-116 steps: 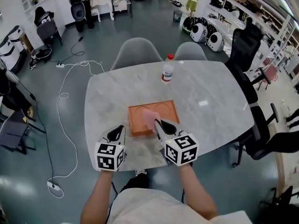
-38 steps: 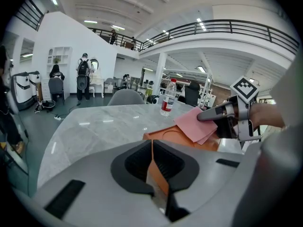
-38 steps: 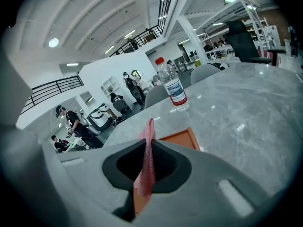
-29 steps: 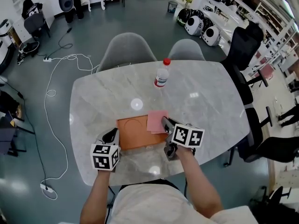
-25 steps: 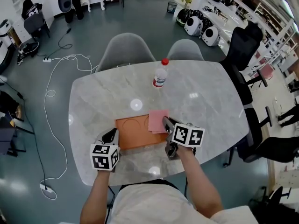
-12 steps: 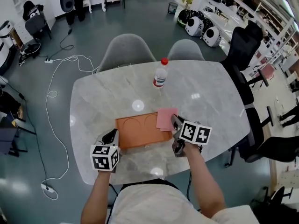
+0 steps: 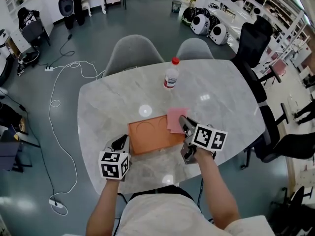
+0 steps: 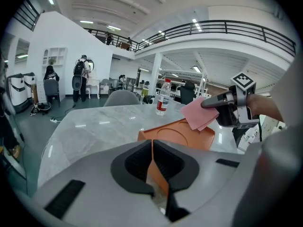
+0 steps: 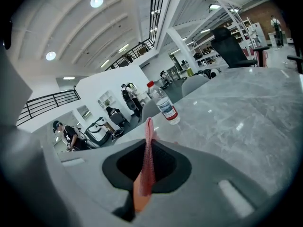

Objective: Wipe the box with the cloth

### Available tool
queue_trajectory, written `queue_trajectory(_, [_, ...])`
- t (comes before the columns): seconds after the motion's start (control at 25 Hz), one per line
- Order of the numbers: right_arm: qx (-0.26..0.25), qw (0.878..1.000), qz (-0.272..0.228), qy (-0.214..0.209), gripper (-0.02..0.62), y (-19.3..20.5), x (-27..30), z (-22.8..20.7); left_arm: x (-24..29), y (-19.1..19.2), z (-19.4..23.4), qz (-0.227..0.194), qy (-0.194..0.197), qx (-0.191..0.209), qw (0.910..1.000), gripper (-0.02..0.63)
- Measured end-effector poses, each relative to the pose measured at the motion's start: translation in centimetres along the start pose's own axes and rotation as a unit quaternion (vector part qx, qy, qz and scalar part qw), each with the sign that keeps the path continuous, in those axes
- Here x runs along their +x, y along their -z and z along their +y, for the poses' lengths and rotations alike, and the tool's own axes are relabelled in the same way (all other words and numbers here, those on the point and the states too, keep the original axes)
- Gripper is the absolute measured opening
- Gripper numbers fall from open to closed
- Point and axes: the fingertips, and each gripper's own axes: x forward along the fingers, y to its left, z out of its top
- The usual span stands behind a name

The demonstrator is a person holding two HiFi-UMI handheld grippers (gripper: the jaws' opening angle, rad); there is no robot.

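Note:
A flat orange box [image 7: 153, 134] with two round recesses lies on the marble table [image 7: 108, 107]. My left gripper [image 7: 123, 143] is shut on the box's near left edge; a thin orange strip shows between its jaws [image 8: 152, 148]. A pink cloth [image 7: 176, 119] hangs over the box's far right corner, pinched in my shut right gripper [image 7: 183, 123]. In the right gripper view the cloth [image 9: 149, 145] stands edge-on between the jaws [image 9: 147, 169]. The left gripper view shows the box [image 8: 182, 135], the cloth [image 8: 200, 113] held just above it, and the right gripper [image 8: 218, 101].
A plastic water bottle [image 7: 171, 75] with a red cap stands at the far side of the table, also in view as a bottle [image 8: 163, 97] and a bottle [image 9: 164, 105]. Two grey chairs [image 7: 135, 53] sit behind the table, a black office chair [image 7: 256, 48] to the right.
My right gripper has carried the pink cloth from the middle of the box rightwards to its far right corner. The left gripper has stayed clamped on the box's near left edge.

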Motion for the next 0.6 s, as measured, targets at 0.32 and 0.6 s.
queue_trajectory(0.32, [0.003, 0.999, -0.002, -0.046, 0.017, 1.3, 0.0, 5.6, -0.6, 0.4, 0.1, -0.004, 0.014, 0.0, 0.9999, 0.015])
queue_trajectory(0.6, [-0.002, 0.995, 0.025, -0.099, 0.017, 3.4, 1.6, 10.0, -1.6, 0.9, 1.0, -0.01, -0.003, -0.01, 0.9999, 0.015])
